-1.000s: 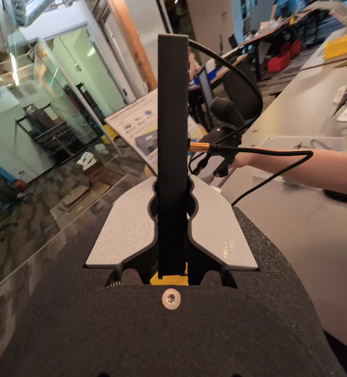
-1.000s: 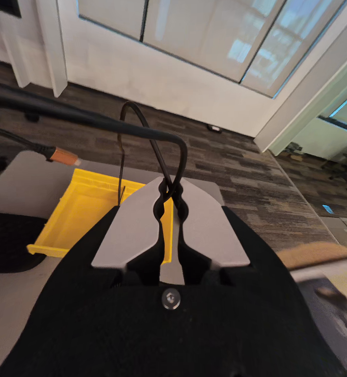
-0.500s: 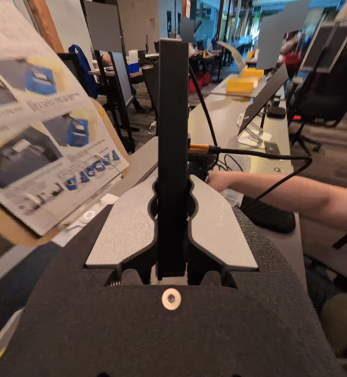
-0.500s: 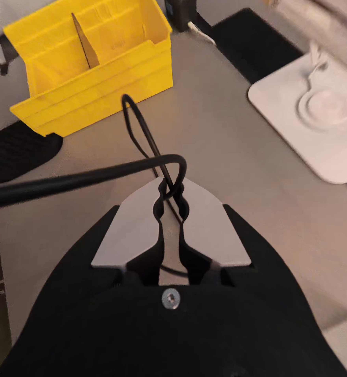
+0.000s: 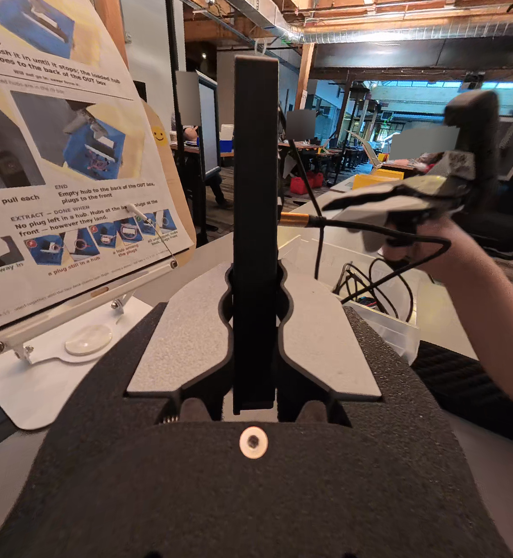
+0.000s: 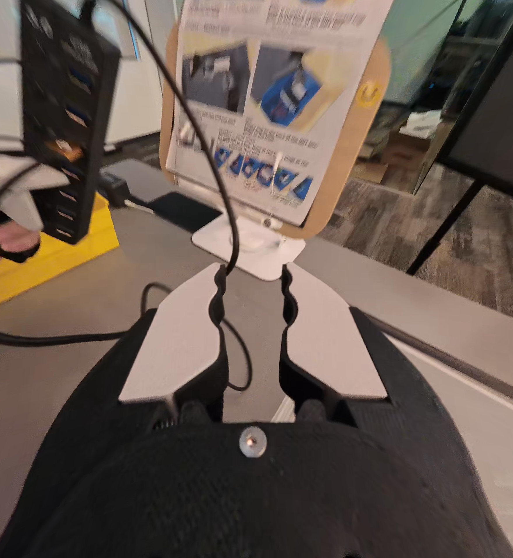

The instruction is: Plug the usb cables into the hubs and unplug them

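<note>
My left gripper (image 5: 255,271) is shut on a long black USB hub (image 5: 255,181) and holds it upright above the table. A gold-sleeved plug (image 5: 294,218) sits in a port on the hub's right side, and its black cable (image 5: 370,229) trails right. My right gripper (image 6: 253,268) is open. The cable (image 6: 188,120) runs past its left fingertip (image 6: 219,271), and the pads do not press on it. In the right wrist view the hub (image 6: 65,120) is at upper left with the plug (image 6: 65,148) in it. The right gripper also shows in the left wrist view (image 5: 348,217), next to the plug.
An instruction sheet on a white stand (image 5: 68,181) stands to the left, and faces me in the right wrist view (image 6: 264,105). A clear bin of cables (image 5: 379,326) and a black mat (image 5: 460,392) are to the right. A yellow bin (image 6: 46,256) sits below the hub.
My right gripper's jaws opened and let go of the black cable they pinched before. Both grippers swung round towards the instruction stand. The hub stayed in my left grasp with the plug in it.
</note>
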Demonstrator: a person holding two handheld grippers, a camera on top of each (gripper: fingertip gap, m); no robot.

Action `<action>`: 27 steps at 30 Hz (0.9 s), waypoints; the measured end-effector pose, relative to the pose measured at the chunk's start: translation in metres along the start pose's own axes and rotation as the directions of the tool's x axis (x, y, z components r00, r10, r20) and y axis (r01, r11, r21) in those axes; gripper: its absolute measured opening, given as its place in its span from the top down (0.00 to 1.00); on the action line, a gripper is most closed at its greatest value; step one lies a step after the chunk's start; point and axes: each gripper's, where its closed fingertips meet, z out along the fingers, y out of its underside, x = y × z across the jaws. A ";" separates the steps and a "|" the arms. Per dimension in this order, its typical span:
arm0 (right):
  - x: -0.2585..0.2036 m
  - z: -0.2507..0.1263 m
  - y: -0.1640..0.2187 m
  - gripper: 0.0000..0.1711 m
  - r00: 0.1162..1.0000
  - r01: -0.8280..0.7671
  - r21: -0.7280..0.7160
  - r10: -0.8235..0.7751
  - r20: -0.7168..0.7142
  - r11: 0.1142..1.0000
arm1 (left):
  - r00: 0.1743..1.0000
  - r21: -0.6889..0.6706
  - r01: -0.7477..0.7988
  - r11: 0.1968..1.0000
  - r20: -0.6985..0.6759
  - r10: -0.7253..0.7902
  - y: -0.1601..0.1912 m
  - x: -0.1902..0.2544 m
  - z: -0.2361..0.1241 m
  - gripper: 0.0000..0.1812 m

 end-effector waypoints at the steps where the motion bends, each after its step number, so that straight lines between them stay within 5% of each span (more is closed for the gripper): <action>1: 0.003 -0.009 -0.014 0.79 1.000 -0.012 0.042 0.012 0.012 0.999 | 1.000 0.005 -0.005 1.000 0.004 0.005 -0.002 -0.001 0.002 0.87; 5: -0.043 -0.038 -0.078 0.80 0.938 -0.177 0.239 0.090 0.335 0.955 | 0.999 0.041 -0.035 0.999 -0.005 0.035 -0.003 0.003 0.009 0.87; 7: -0.066 -0.031 -0.088 0.76 0.901 -0.239 0.229 0.128 0.415 0.944 | 0.998 0.034 -0.056 0.998 -0.010 0.057 -0.001 0.007 0.016 0.87; 13: -0.071 0.032 -0.063 0.57 0.935 -0.272 0.170 0.218 0.281 0.947 | 0.966 -0.099 -0.257 0.961 -0.009 0.257 0.024 0.031 0.040 0.87; 24: -0.060 0.048 -0.033 0.64 0.885 -0.400 0.057 0.370 0.283 0.915 | 0.947 -0.269 -0.320 0.908 -0.050 0.319 0.066 0.044 0.061 0.86; 27: -0.068 0.048 -0.034 0.64 0.886 -0.390 0.054 0.359 0.293 0.919 | 0.948 -0.341 -0.307 0.888 -0.030 0.316 0.081 0.039 0.067 0.72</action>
